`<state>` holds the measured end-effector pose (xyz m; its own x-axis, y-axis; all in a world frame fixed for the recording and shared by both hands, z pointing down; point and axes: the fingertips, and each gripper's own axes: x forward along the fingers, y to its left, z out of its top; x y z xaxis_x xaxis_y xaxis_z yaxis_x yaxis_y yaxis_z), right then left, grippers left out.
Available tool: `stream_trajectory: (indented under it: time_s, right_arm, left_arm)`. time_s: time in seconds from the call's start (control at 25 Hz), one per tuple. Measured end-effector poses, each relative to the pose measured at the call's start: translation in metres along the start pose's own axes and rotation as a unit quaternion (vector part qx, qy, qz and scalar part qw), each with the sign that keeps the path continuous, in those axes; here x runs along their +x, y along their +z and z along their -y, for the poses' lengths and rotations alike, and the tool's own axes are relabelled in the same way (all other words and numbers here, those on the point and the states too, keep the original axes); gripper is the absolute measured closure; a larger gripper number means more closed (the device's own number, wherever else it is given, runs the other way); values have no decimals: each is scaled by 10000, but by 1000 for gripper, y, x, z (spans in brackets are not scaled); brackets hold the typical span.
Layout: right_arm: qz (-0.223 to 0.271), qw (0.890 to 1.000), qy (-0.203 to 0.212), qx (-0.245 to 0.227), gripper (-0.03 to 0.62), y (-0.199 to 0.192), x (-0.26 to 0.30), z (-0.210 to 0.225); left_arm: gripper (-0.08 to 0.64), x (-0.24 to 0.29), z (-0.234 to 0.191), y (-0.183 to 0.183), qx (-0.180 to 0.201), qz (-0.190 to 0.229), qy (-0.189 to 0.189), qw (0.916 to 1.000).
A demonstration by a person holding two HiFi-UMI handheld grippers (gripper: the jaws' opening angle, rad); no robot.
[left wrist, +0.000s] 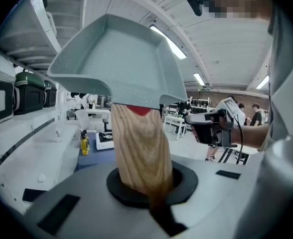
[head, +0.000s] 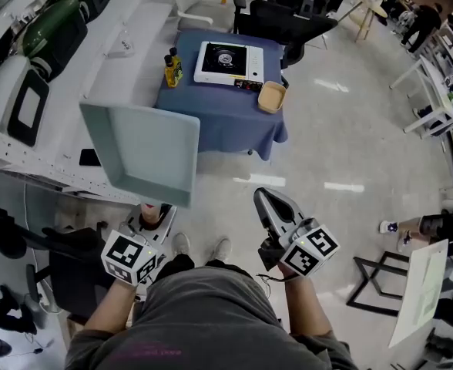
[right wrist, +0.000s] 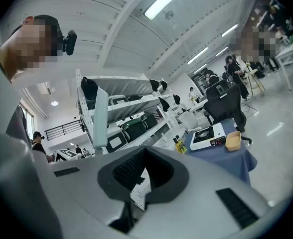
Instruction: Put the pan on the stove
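Pan [head: 142, 153] pale grey-green, its handle [left wrist: 141, 148] light wood-grain with a red collar [left wrist: 135, 110]; stove [head: 228, 64] white, burner [head: 225, 57] black; worktop [head: 226, 122] cloth blue; bottle [head: 171, 72] yellow; bowl [head: 272, 96] tan.

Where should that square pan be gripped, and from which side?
By its wooden handle, coming from the handle's free end: it is the one narrow part, while the pan body is wide and flared. The left gripper holds it so.

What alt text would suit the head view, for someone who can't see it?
Seen from above, the person's left gripper holds a pale green square pan, while the right gripper is empty. Ahead, a white portable stove sits on a blue-clothed table.
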<state>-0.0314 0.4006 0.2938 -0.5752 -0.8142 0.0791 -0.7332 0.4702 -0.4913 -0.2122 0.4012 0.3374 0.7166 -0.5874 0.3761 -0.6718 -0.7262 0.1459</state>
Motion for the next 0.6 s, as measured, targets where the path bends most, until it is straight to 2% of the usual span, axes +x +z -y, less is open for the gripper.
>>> stream_trajectory:
  time_s: [0.6]
  right_arm:
    - [-190,9996,37,213,591,-7,-25,41]
  left_arm:
    - [558,29,32,-1,-56,-36,57,10000]
